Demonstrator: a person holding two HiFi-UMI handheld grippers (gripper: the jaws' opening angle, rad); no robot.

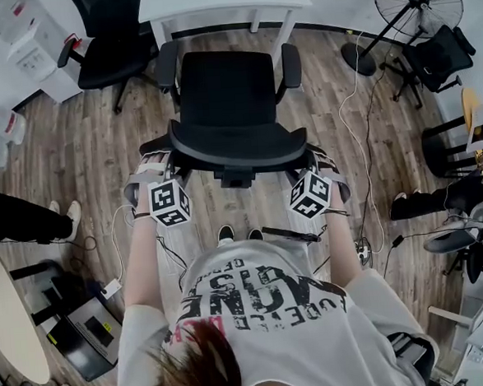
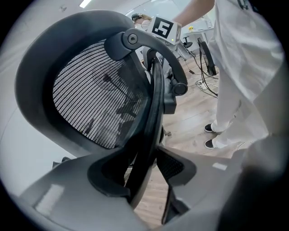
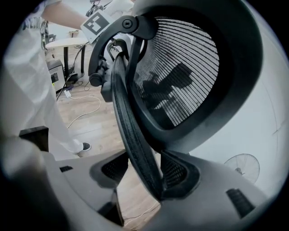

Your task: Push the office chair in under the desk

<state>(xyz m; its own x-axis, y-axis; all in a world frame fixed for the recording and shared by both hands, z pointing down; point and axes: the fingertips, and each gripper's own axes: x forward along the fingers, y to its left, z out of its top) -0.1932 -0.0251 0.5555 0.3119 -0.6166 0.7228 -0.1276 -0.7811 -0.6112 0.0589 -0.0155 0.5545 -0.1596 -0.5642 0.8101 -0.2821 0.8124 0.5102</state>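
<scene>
A black office chair (image 1: 226, 90) stands facing the white desk (image 1: 220, 4), its seat on my side of the desk's front edge, between the desk legs. Its curved mesh backrest (image 1: 239, 151) is nearest me. My left gripper (image 1: 158, 159) is shut on the backrest's left rim, and my right gripper (image 1: 317, 154) is shut on its right rim. In the left gripper view the rim (image 2: 151, 117) runs down between the jaws of the left gripper (image 2: 144, 176). In the right gripper view the rim (image 3: 131, 126) passes between the pads of the right gripper (image 3: 140, 173).
A second black chair (image 1: 112, 53) stands left of the desk. A floor fan (image 1: 418, 2) is at the back right. White cables (image 1: 356, 122) and a power strip (image 1: 363, 250) lie right of me. A person's legs (image 1: 21, 218) and a round table (image 1: 7, 320) are at the left.
</scene>
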